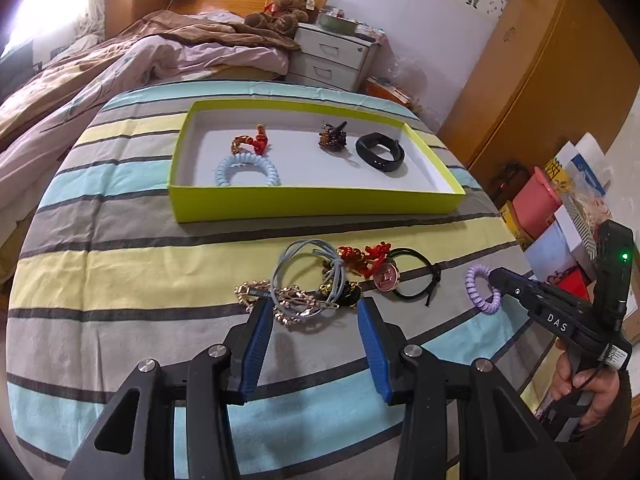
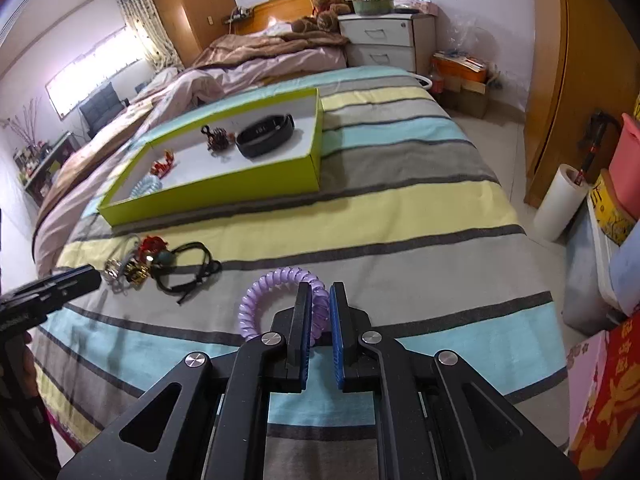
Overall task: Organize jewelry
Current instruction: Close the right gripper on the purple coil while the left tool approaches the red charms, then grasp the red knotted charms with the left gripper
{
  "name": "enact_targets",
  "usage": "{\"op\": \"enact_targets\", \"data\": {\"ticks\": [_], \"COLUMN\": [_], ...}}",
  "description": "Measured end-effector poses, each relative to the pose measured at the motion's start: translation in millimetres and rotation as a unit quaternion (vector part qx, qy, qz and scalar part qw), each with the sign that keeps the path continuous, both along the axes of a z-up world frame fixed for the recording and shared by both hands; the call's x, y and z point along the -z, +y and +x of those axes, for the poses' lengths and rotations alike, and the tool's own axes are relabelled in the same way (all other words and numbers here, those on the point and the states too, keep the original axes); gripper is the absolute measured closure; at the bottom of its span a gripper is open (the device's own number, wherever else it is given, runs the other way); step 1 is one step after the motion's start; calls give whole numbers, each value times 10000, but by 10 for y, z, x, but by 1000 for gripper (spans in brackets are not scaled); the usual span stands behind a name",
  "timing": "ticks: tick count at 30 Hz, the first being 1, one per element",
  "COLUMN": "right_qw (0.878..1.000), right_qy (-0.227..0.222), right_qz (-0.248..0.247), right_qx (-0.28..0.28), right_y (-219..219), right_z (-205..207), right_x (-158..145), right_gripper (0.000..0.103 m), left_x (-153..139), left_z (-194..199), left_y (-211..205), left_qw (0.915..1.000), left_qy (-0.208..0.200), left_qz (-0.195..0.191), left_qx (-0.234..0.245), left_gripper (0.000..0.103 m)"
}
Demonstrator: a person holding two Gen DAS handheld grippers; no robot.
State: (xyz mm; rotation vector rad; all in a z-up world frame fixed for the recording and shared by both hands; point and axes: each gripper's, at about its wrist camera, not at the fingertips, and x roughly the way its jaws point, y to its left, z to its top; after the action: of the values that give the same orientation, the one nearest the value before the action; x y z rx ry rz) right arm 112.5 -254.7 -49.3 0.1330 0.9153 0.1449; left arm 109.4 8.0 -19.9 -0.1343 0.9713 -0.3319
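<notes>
Left gripper, bottom centre of the left wrist view, jaws spread wide with blue pads, nothing between them, hovering just short of a tangled pile of loose jewelry on the striped bedspread: gold chain bracelet, grey-blue elastic hair ties, red and gold beaded charm, black cord hair tie with a round pink button. Right gripper, bottom centre of the right wrist view, jaws pressed together and pinching the purple spiral coil hair tie by its right side; the rest of the coil sticks out to the left, above the grey and blue stripes. In the left wrist view that same gripper sits at lower right, a hand on its handle. Farther up the bed, centre frame, a lime-green shallow cardboard box with white inside holds a light blue spiral coil hair tie front left, a red and gold charm behind it, a dark brown beaded piece mid-back, and a black wristband right. Beyond, rumpled pink and brown bedding, a brown teddy bear and a white two-drawer nightstand at top.
</notes>
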Motion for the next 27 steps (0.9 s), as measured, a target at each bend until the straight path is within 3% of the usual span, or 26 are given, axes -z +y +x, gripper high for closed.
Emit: {"op": "enact_targets", "data": {"ticks": [4, 13, 16, 27], "right_qw": [9996, 9951, 9956, 9977], "right_qy": [49, -101, -114, -116], "right_qz": [-207, -895, -845, -595], "right_qx": [-204, -410, -399, -311], "right_y": [59, 218, 182, 84], "right_z": [6, -28, -42, -48], "right_x": [34, 50, 48, 33], "right_gripper": [85, 84, 91, 92], "left_x": [-18, -71, -79, 0], "left_z": [50, 96, 127, 305], "left_y": [-27, -288, -371, -658], "left_qw": [10000, 9992, 9985, 9910], "left_qy": [-32, -141, -188, -270], "left_qz": [65, 242, 383, 1082], "left_qx": [-47, 277, 344, 740], "left_gripper": [59, 59, 59, 59]}}
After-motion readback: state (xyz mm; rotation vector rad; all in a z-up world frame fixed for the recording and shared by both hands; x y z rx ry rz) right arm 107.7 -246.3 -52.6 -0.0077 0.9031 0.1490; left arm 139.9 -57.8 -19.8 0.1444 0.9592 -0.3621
